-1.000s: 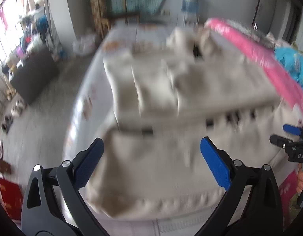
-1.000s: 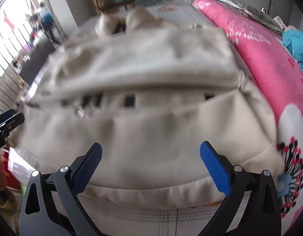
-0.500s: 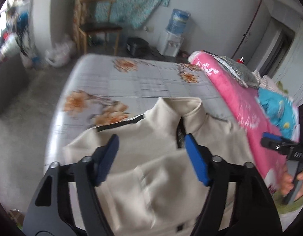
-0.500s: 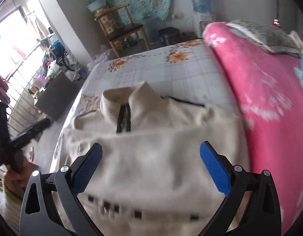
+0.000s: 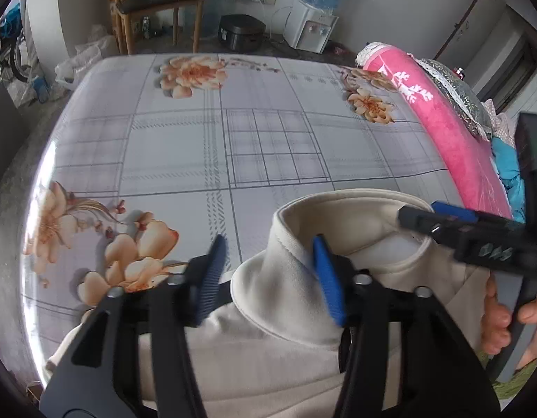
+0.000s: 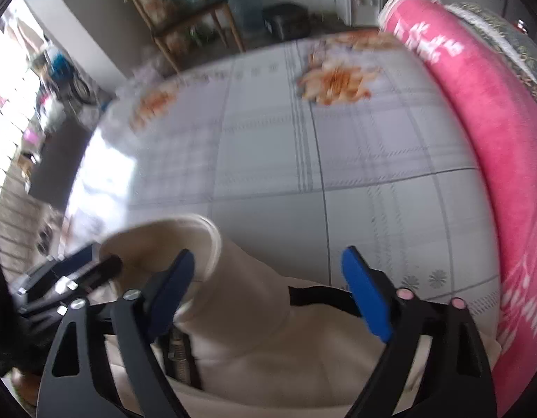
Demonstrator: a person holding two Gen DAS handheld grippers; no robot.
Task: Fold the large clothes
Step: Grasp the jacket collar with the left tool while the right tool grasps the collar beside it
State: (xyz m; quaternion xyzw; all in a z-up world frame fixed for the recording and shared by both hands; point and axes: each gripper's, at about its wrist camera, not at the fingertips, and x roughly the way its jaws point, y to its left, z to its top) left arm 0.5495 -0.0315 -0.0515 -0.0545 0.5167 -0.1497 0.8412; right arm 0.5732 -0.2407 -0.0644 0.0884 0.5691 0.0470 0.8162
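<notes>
A beige jacket with a stand-up collar lies folded on the near part of the bed. My left gripper is open, its jaws either side of the collar's left half. My right gripper is open over the collar's right half; it also shows in the left wrist view. The jacket's dark zip shows below the collar. Neither gripper holds cloth.
The bed sheet is grey check with orange flowers. A pink blanket runs along the right side. A wooden chair, a black cooker and a water dispenser stand beyond the bed.
Both grippers have moved forward over the folded jacket, from its hem to its collar. The left jaws have narrowed around the collar. The right wrist view is blurred from motion.
</notes>
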